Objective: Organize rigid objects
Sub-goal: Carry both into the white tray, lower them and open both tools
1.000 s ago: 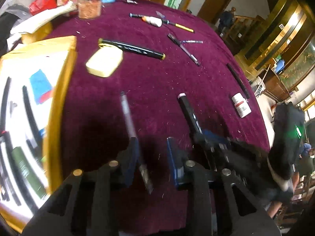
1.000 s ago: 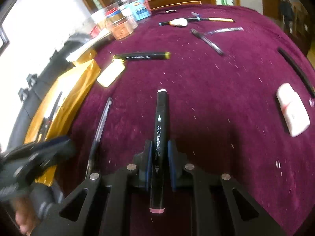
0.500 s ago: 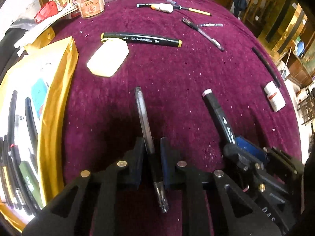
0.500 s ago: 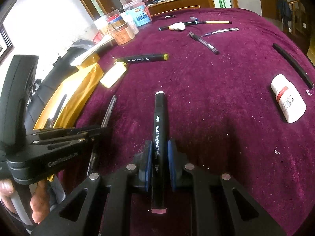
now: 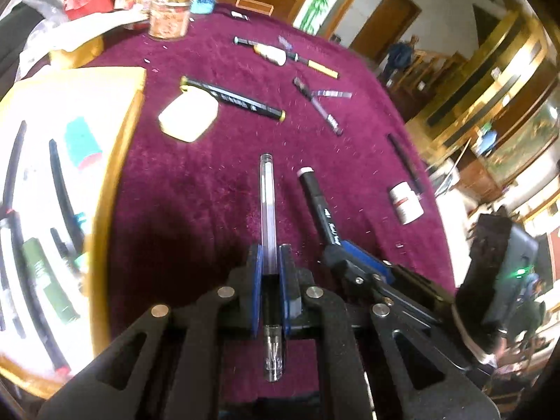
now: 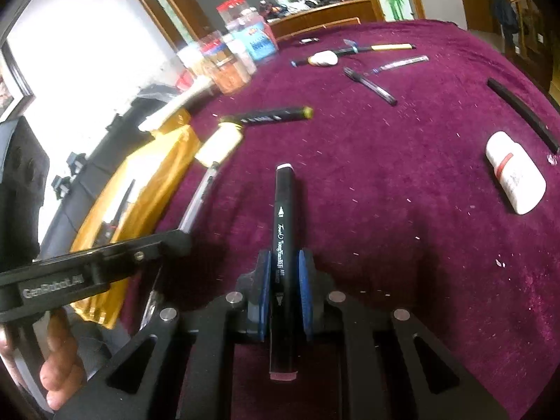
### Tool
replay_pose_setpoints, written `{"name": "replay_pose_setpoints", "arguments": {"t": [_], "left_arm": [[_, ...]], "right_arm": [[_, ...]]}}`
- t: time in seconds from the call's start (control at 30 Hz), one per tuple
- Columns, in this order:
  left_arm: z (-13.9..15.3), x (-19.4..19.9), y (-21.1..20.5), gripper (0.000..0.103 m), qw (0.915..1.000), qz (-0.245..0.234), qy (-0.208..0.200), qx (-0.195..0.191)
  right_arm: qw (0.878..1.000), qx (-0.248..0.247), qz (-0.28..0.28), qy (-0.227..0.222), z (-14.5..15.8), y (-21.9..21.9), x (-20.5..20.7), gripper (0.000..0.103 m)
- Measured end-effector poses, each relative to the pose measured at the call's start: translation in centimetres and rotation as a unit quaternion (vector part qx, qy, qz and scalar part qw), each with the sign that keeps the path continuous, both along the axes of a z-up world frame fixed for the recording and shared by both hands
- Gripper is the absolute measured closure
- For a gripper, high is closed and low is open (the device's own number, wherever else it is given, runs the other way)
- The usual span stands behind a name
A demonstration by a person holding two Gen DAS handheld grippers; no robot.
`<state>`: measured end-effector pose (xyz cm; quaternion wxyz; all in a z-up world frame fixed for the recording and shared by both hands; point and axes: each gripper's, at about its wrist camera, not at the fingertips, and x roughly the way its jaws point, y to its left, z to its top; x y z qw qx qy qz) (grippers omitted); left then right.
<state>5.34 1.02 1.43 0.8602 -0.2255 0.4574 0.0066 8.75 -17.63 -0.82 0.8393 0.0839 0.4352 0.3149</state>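
My left gripper (image 5: pixel 269 255) is shut on a clear gel pen (image 5: pixel 267 203), held above the maroon tablecloth (image 5: pixel 210 182). My right gripper (image 6: pixel 284 262) is shut on a black marker (image 6: pixel 284 217) with a white end cap, also lifted. The right gripper and its marker (image 5: pixel 316 203) show at the right in the left wrist view. The left gripper (image 6: pixel 105 262) and its pen (image 6: pixel 199 199) show at the left in the right wrist view. A gold-rimmed tray (image 5: pixel 105 210) holding several pens and a green marker lies to the left.
On the cloth lie a cream eraser (image 5: pixel 189 119), a black marker with yellow caps (image 5: pixel 234 98), crossed pens (image 5: pixel 322 105), a white bottle (image 5: pixel 406 203), a black strip (image 5: pixel 402 161) and a marker with a white lump (image 5: pixel 280 56). Jars (image 5: pixel 169 10) stand at the far edge.
The left gripper closed on the clear pen and lifted it off the cloth. The right gripper kept hold of the black marker and raised it slightly.
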Motion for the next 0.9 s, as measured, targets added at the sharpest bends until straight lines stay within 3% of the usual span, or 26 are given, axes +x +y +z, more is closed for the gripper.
{"name": "replay_pose_setpoints", "arguments": {"t": [0.2,0.33,0.57,0.67,0.9], "left_arm": [[3.1,-4.5,4.9,0.096,0.9974,0.062,-0.031,-0.018],[3.7,-7.2,9.1,0.096,0.9918,0.122,-0.037,-0.014],[1.9,-9.7,15.6,0.096,0.9789,0.203,-0.020,-0.014],[-0.1,-9.6,17.4,0.096,0.9765,0.210,-0.007,-0.045],[-2.2,-8.8,19.6,0.096,0.9723,0.229,0.010,-0.043]], "right_arm": [[0.998,0.031,0.058,-0.019,2.9,3.2,-1.8,0.089],[0.994,0.038,0.102,-0.034,4.2,6.7,-3.1,0.089],[0.985,0.025,0.167,-0.038,4.5,12.6,-4.3,0.089],[0.982,0.013,0.185,-0.032,4.2,14.9,-4.3,0.089],[0.978,-0.021,0.208,-0.016,2.7,19.3,-3.3,0.089]]}}
